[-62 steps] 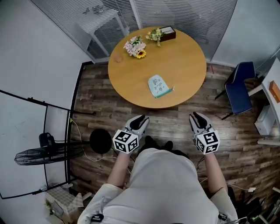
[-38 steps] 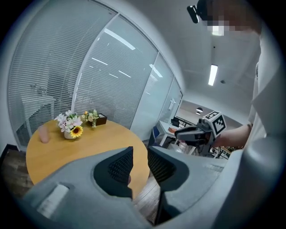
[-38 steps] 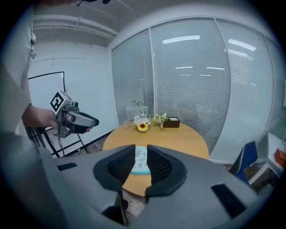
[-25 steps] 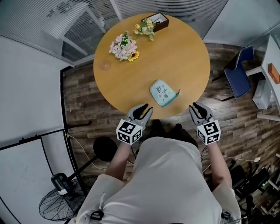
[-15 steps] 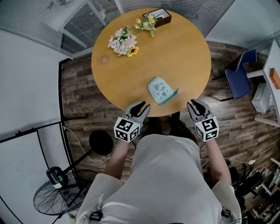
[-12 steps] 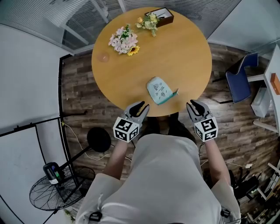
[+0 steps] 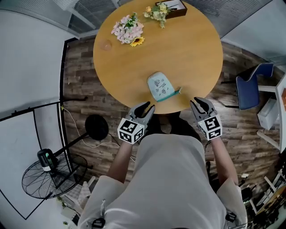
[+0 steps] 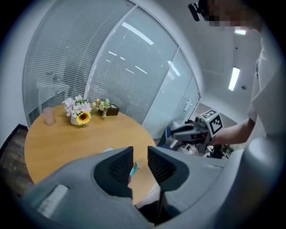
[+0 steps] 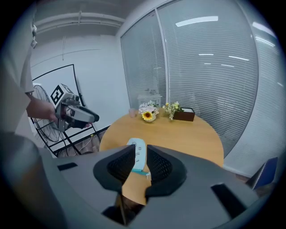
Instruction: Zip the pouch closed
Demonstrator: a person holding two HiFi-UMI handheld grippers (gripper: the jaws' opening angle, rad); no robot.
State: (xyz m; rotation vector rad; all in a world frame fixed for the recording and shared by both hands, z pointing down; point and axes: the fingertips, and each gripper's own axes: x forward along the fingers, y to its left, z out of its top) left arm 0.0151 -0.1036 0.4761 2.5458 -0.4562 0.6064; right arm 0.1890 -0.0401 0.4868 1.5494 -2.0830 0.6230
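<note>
A pale teal pouch (image 7: 159, 86) with small prints lies flat on the round wooden table (image 7: 192, 49), near its front edge. Its darker teal zipper edge (image 7: 169, 94) faces me. My left gripper (image 7: 146, 106) hovers just short of the table's rim, left of the pouch, with its jaws a little apart and empty. My right gripper (image 7: 199, 102) is level with it on the pouch's right, also open and empty. In the right gripper view the pouch (image 9: 137, 149) shows just beyond the right gripper (image 9: 140, 162). The left gripper view shows only a sliver of the pouch (image 8: 133, 169) past the left gripper (image 8: 140, 162).
A vase of pink flowers with a sunflower (image 7: 129, 31), a pink cup (image 7: 106, 45) and a dark box with small flowers (image 7: 167, 7) stand at the table's far side. A blue chair (image 7: 251, 91) is to the right; a floor fan (image 7: 46, 173) and a round black stand base (image 7: 96, 127) are to the left.
I have come up to the table, so it sits closer and more beneath me. Both grippers have moved forward and down toward its near edge. The pouch has not moved.
</note>
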